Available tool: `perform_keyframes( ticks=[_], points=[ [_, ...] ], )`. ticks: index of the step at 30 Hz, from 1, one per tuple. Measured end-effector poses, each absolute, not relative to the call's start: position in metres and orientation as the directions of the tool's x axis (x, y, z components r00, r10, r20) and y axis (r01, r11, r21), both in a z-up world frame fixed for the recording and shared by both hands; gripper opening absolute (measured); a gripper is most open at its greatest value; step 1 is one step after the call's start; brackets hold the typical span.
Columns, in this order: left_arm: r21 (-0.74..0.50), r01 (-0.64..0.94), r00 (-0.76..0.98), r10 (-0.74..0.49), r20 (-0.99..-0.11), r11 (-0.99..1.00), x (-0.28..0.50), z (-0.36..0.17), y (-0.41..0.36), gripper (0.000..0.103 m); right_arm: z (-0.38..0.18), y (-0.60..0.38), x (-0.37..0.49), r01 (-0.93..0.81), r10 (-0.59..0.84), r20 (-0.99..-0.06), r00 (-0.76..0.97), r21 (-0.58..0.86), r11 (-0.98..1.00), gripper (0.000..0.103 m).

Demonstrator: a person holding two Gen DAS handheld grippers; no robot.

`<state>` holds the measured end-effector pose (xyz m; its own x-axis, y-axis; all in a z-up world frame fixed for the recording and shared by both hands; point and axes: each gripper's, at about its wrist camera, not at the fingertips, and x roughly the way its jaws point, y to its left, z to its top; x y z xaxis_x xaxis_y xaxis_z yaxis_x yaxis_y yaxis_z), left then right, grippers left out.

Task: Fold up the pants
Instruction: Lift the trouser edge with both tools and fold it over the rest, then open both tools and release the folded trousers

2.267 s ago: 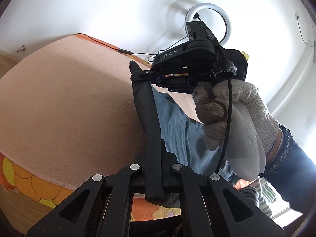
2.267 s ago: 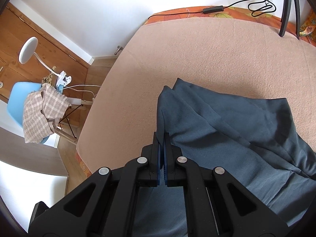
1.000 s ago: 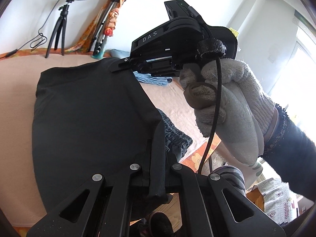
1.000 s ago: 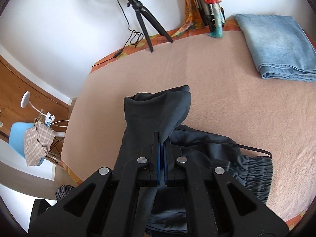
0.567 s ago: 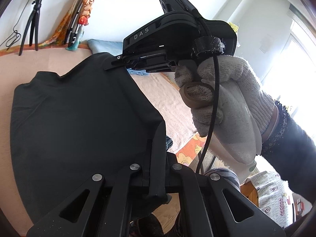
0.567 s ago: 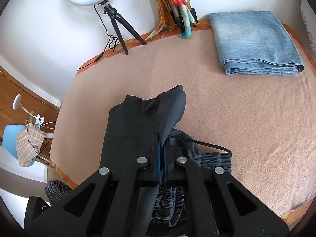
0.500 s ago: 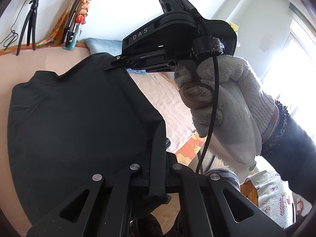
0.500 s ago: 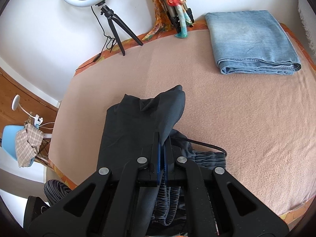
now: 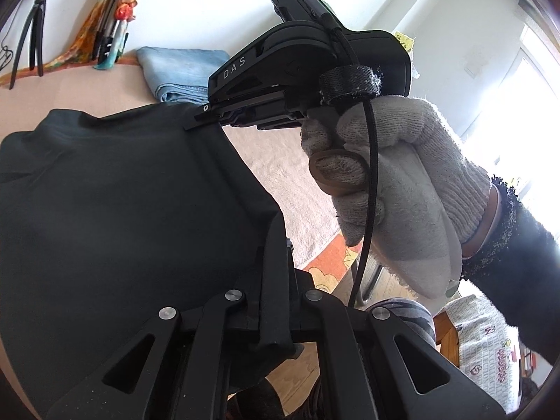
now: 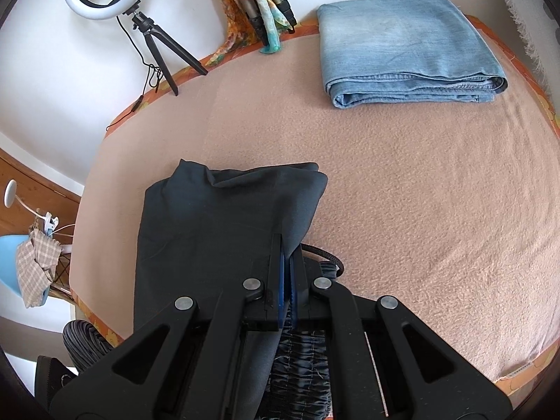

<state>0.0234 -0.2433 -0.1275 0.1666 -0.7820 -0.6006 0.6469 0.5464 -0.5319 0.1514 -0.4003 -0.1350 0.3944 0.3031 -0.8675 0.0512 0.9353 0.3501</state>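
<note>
Both tongs, left (image 9: 271,276) and right (image 10: 286,266), pinch one dark pair of pants (image 10: 217,224); its waistband is mostly hidden beneath them.

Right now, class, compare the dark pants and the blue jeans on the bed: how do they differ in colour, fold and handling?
The dark pants are near-black, while the blue jeans are faded light blue. The jeans lie as a finished, neat rectangle; the pants are only partly folded, with rumpled edges. The right gripper and left gripper are both shut on the pants, whereas nothing touches the jeans. Both rest on the same peach blanket.
</note>
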Motion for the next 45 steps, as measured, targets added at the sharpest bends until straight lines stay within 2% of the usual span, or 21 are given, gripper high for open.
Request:
perform_keyframes(
  ticks=[6,17,19,23,25,27,29,31,35,40,42,45],
  points=[
    [-0.549,0.660,0.105,-0.786,-0.609,0.514,0.017,-0.131,-0.251,0.022,-0.147,-0.401,0.156,0.061,0.280,-0.881,0.382,0.327,0.943,0.003],
    [-0.520,0.677,0.120,-0.775,-0.620,0.521,0.007,-0.116,-0.219,0.022,-0.157,-0.395,0.164,0.036,0.158,-0.919,0.362,0.183,0.982,0.005],
    [-0.509,0.680,0.132,-0.771,-0.623,0.528,0.004,-0.113,-0.208,0.025,-0.151,-0.400,0.161,0.049,0.144,-0.917,0.372,0.175,0.983,0.011],
    [-0.508,0.668,0.146,-0.765,-0.627,0.544,-0.001,-0.113,-0.183,0.029,-0.134,-0.405,0.149,0.045,0.124,-0.905,0.406,0.155,0.987,0.012],
    [-0.500,0.662,0.164,-0.758,-0.631,0.559,0.001,-0.112,-0.173,0.038,-0.126,-0.404,0.142,0.031,0.123,-0.900,0.418,0.149,0.988,0.013],
    [-0.486,0.655,0.186,-0.747,-0.638,0.579,0.002,-0.112,-0.163,0.039,-0.119,-0.398,0.134,0.010,0.109,-0.894,0.434,0.126,0.992,0.014],
    [-0.473,0.644,0.206,-0.732,-0.650,0.601,0.005,-0.111,-0.150,0.039,-0.113,-0.391,0.125,-0.012,0.095,-0.887,0.452,0.100,0.995,0.018],
    [-0.454,0.635,0.231,-0.715,-0.660,0.625,0.008,-0.111,-0.136,0.039,-0.106,-0.384,0.113,-0.030,0.093,-0.876,0.474,0.089,0.996,0.032],
    [-0.424,0.615,0.284,-0.689,-0.667,0.664,0.022,-0.111,-0.108,0.039,-0.099,-0.369,0.092,-0.055,0.081,-0.855,0.513,0.061,0.997,0.043],
    [-0.445,0.540,0.326,-0.665,-0.672,0.714,0.047,-0.119,-0.079,0.040,-0.099,-0.353,0.068,-0.051,0.038,-0.836,0.548,0.012,0.999,0.063],
    [-0.455,0.501,0.350,-0.653,-0.671,0.736,0.059,-0.123,-0.068,0.049,-0.102,-0.347,0.059,-0.043,0.014,-0.835,0.551,-0.012,0.999,0.067],
    [-0.502,0.430,0.379,-0.654,-0.654,0.751,0.079,-0.129,-0.049,0.050,-0.107,-0.344,0.047,-0.020,-0.004,-0.838,0.546,-0.017,1.000,0.068]
  ],
)
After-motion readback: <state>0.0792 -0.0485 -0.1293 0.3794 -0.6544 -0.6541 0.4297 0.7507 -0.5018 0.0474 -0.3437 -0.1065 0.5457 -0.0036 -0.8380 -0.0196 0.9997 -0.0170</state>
